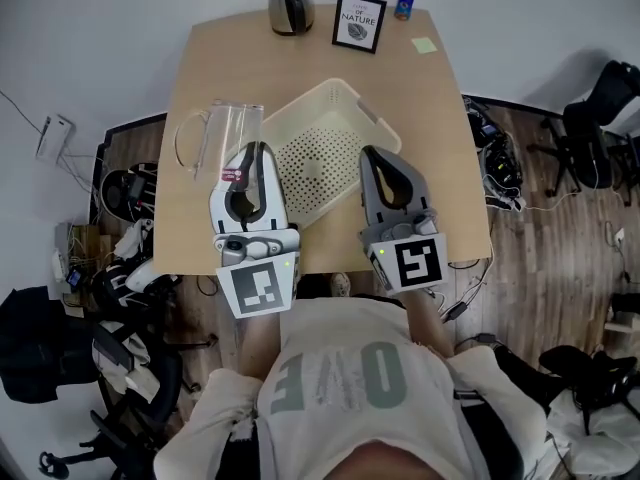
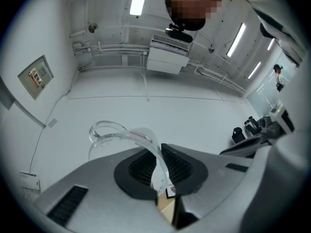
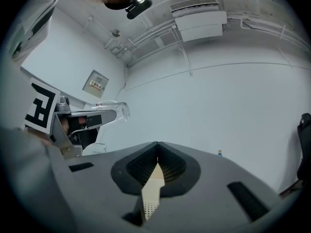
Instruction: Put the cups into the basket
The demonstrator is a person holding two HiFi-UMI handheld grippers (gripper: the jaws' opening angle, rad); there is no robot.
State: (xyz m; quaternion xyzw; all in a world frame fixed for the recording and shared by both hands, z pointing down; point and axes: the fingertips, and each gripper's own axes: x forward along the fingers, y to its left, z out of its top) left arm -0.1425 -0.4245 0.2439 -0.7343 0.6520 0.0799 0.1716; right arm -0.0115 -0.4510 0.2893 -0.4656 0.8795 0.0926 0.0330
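Wooden tabletop (image 1: pixel 200 68) is carrying a cream basket (image 1: pixel 300 103) at its middle. The left gripper (image 1: pixel 256 150) is pinching the wall of a clear handled cup (image 1: pixel 222 133), holding it just left of the basket, apparently lifted off the wood. The right gripper (image 1: pixel 370 154) is hovering over the basket's right side, jaws pressed together on nothing. A kettle (image 1: pixel 290 5) and a framed picture (image 1: pixel 359 21) are standing at the far edge.

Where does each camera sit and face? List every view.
Head view: on the head, facing down at table and basket; left hand-held gripper, right hand-held gripper, shirt show.
Left gripper view: on the left one, facing wall and ceiling; jaws clamp the cup.
Right gripper view: on the right one, facing likewise; jaws shut, empty.
Shared: all show the cup.
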